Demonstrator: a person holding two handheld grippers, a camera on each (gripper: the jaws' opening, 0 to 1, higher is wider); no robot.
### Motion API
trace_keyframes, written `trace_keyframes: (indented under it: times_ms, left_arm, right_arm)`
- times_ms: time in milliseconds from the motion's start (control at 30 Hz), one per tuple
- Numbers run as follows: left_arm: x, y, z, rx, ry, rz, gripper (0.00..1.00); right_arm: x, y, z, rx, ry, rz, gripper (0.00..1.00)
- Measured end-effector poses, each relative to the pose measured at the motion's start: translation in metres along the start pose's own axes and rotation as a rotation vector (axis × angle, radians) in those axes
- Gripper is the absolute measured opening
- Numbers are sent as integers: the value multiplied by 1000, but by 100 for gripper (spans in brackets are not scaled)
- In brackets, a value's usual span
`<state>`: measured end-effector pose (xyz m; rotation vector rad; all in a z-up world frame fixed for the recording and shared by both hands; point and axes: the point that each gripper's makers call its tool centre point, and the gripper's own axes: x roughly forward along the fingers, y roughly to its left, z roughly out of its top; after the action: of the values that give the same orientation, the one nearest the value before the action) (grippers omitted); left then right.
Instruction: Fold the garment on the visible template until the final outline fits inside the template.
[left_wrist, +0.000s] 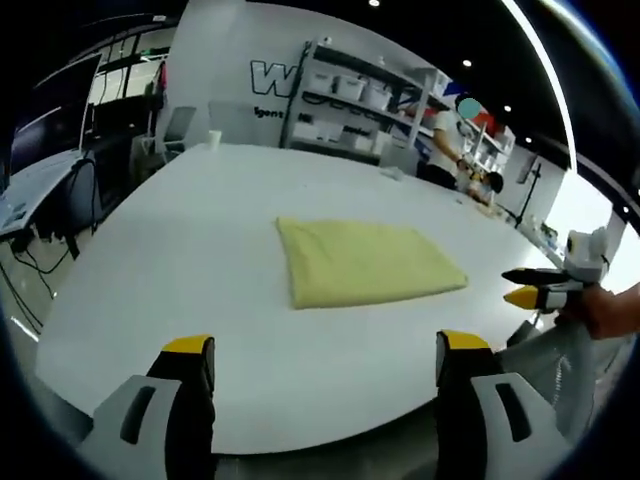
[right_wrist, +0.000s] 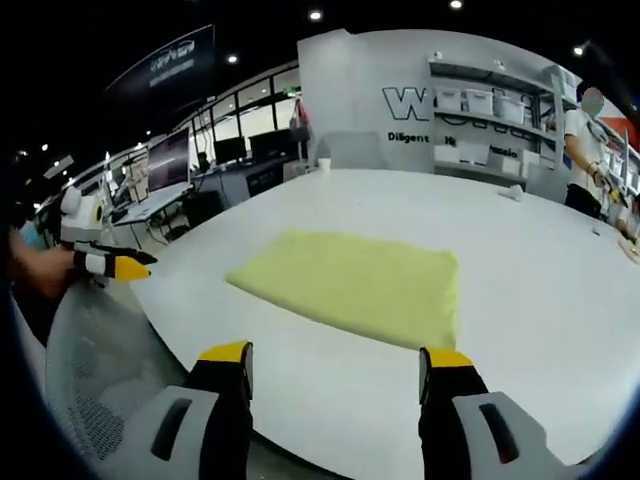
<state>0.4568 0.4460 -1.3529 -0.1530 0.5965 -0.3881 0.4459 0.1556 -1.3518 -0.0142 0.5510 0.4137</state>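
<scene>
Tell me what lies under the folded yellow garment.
The yellow garment lies flat on the white table, folded into a rectangle. Bare white tabletop shows around its edges. No template outline is visible beside it; whatever is directly beneath, including any template marking, is covered by the cloth.

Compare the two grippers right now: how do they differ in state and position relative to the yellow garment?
The left gripper is open; whether the right gripper is open cannot be told. The left faces a short edge of the folded yellow garment, the right a long edge. Both are off the cloth, holding nothing.
</scene>
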Motion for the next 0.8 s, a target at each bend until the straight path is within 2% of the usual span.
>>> trace_keyframes:
  times_ms: [200,267,400,600,700,800]
  left_arm:
    - [1,5,-4,16,9,29,91]
    - [0,7,-5,19,11,33,90]
    - [0,7,-6,4,20,26,92]
    - [0,6,-11,16,47,23,89]
    - [0,5,-12,-4,59,9,91]
    - [1,4,-13,-10,66,4,91]
  right_arm:
    - [5,-2,-2,-19,-29,1,57]
    - [10,-2,-8,-19,-12,13,56]
    - [9,-1,-6,-45,-19,10,51]
    - [9,-1,-5,-61,-26,6,51]
    - [9,-4,-7,-42,-21,-4,51]
    - [9,-1,-6,-60,-22,3,51]
